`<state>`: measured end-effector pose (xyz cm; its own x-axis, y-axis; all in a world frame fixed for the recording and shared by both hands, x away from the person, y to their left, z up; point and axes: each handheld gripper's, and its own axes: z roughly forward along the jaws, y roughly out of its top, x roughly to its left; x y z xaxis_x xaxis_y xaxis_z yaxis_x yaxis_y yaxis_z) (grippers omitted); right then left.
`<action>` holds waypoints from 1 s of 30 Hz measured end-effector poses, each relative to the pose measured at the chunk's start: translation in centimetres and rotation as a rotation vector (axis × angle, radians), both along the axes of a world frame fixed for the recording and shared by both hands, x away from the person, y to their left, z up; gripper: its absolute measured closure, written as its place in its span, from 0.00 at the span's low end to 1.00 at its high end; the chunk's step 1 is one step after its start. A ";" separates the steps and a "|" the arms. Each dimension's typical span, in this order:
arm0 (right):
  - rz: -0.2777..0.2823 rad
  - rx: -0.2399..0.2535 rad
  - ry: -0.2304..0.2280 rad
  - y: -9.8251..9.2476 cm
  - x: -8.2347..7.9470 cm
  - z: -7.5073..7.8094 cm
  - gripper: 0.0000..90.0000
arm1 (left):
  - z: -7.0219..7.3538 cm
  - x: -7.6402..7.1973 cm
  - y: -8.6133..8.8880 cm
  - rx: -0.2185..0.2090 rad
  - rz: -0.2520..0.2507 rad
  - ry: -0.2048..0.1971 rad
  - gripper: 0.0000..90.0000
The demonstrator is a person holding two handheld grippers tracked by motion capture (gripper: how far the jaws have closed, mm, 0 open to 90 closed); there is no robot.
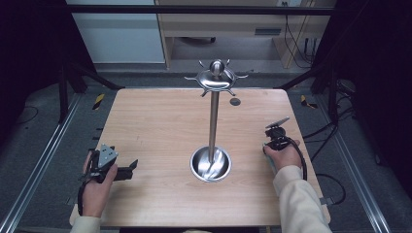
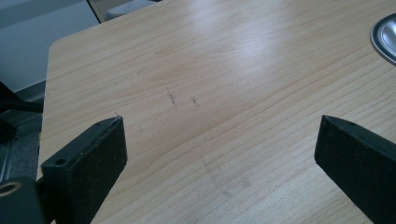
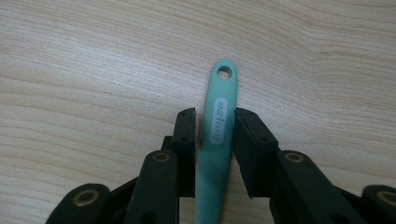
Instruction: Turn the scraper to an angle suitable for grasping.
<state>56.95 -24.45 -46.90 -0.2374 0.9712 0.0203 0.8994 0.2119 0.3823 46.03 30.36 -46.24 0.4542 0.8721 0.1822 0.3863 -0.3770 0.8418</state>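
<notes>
Mint-green utensil handle (image 3: 216, 135) is pinched between the right gripper (image 3: 215, 116) jaws, long axis along them, hanging hole foremost (over the table's right edge). Hook stand (image 1: 213, 116) lies leftward. Left gripper (image 2: 219, 140) is spread, empty.

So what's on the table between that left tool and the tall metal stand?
Nothing: the high view shows bare wood between the left tool and the metal stand; the left gripper view shows bare table up to the stand's base.

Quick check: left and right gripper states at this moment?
Left gripper: jaws wide open over the bare table, nothing between them.
Right gripper: jaws closed on the mint-green handle.
</notes>
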 end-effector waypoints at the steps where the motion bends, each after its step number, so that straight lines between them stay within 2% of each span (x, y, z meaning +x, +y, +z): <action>1: -0.004 0.002 0.001 0.0 0.0 0.0 0.79 | 0.0 0.0 0.0 0.000 0.000 0.000 0.02; 12: -0.016 -0.018 -0.003 0.2 -0.1 -0.2 0.81 | 0.0 0.0 0.0 0.000 0.000 -0.001 0.02; 19: -0.030 -0.003 0.003 0.0 0.0 -0.2 0.82 | 0.0 0.0 0.0 0.001 -0.002 0.002 0.02; 24: -0.022 0.007 -0.025 0.0 -0.5 0.2 0.82 | 0.0 0.0 0.1 -0.006 0.003 0.003 0.02; 26: -0.005 0.022 -0.054 0.1 -1.2 1.1 0.82 | 0.0 0.0 0.2 -0.008 0.005 0.001 0.02; 27: -0.005 0.022 -0.054 0.1 -1.2 1.1 0.82 | 0.0 0.0 0.2 -0.009 0.006 0.002 0.02; 28: 0.009 0.036 -0.079 0.1 -1.8 2.0 0.83 | 0.0 0.0 0.2 -0.009 0.007 0.001 0.02; 30: 0.021 0.048 -0.101 0.0 -2.3 2.8 0.83 | 0.0 -0.1 0.1 -0.008 0.005 0.001 0.02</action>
